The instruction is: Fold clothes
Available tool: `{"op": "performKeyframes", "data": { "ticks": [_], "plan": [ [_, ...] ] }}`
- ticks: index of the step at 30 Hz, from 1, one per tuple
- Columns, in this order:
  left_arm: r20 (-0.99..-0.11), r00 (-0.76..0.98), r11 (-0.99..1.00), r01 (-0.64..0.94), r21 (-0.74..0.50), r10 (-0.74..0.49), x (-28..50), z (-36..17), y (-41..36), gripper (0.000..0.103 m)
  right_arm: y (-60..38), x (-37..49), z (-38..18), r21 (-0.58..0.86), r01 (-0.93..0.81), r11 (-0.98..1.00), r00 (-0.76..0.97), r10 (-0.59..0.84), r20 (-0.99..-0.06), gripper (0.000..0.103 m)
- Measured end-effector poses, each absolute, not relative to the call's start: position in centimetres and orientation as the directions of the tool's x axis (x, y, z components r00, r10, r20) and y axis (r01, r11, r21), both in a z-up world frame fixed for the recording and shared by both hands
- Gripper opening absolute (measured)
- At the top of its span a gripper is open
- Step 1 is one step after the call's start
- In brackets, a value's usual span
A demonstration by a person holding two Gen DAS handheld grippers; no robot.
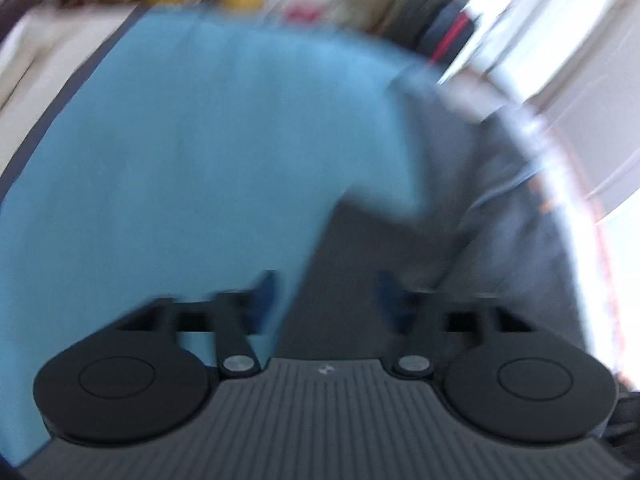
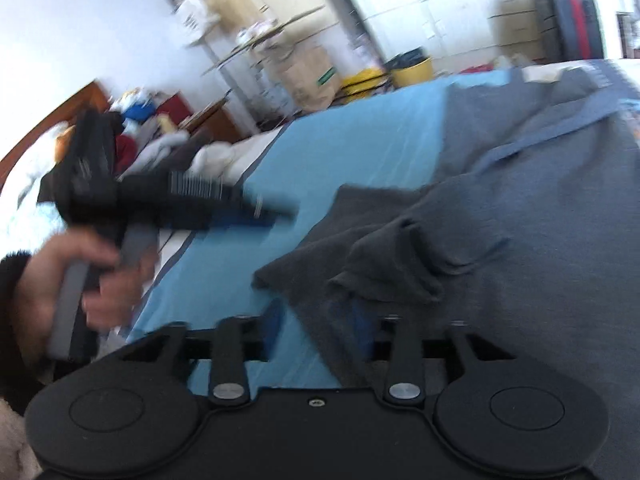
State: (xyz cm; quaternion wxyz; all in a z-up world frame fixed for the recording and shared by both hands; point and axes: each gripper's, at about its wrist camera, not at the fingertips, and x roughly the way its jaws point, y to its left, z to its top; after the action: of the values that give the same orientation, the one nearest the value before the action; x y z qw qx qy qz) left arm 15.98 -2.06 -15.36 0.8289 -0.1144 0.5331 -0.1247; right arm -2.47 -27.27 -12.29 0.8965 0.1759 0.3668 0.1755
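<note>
A dark grey garment (image 2: 520, 240) lies spread on a light blue sheet (image 2: 340, 152), and one corner of it (image 2: 384, 268) is bunched and folded over. My right gripper (image 2: 320, 320) hovers over the garment's near left edge. Its jaws stand apart and no cloth is pinched between them. In the blurred left wrist view, my left gripper (image 1: 328, 294) stands open above the line where the garment (image 1: 420, 248) meets the sheet (image 1: 180, 160). The right wrist view also shows the left gripper (image 2: 276, 212) from the side, over the sheet, held by a hand (image 2: 80, 276).
The sheet has a dark border (image 2: 260, 160) at its left side. Beyond it lies a pile of clothes and bedding (image 2: 160, 140). Shelves with cardboard boxes (image 2: 304, 68), a yellow bucket (image 2: 412, 68) and a dark suitcase (image 2: 576, 24) stand at the back.
</note>
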Motion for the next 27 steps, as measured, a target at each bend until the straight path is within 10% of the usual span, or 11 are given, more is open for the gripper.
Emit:
{"op": "performKeyframes", "data": {
  "ticks": [11, 13, 22, 27],
  "plan": [
    [-0.826, 0.451, 0.930, 0.028, -0.367, -0.339, 16.2, -16.8, -3.4, 0.064, -24.1, -2.2, -14.5, 0.205, -0.156, 0.966, 0.693, 0.256, -0.674, 0.064],
    [-0.810, 0.453, 0.925, 0.113, -0.363, -0.373, 15.9, -16.6, -4.4, 0.004, -23.9, -2.0, -14.5, 0.207, -0.162, 0.965, 0.701, 0.260, -0.664, 0.064],
    [-0.660, 0.716, 0.971, 0.222, -0.090, -0.225, 12.7, -12.1, -7.8, 0.003, -24.0, -2.0, -14.6, 0.224, -0.158, 0.962, 0.705, 0.269, -0.656, 0.065],
    [-0.834, 0.513, 0.977, 0.162, -0.136, -0.201, 15.3, -16.5, -7.3, 0.011, -23.8, -2.0, -15.0, 0.221, -0.156, 0.963, 0.701, 0.266, -0.662, 0.065]
  ]
}}
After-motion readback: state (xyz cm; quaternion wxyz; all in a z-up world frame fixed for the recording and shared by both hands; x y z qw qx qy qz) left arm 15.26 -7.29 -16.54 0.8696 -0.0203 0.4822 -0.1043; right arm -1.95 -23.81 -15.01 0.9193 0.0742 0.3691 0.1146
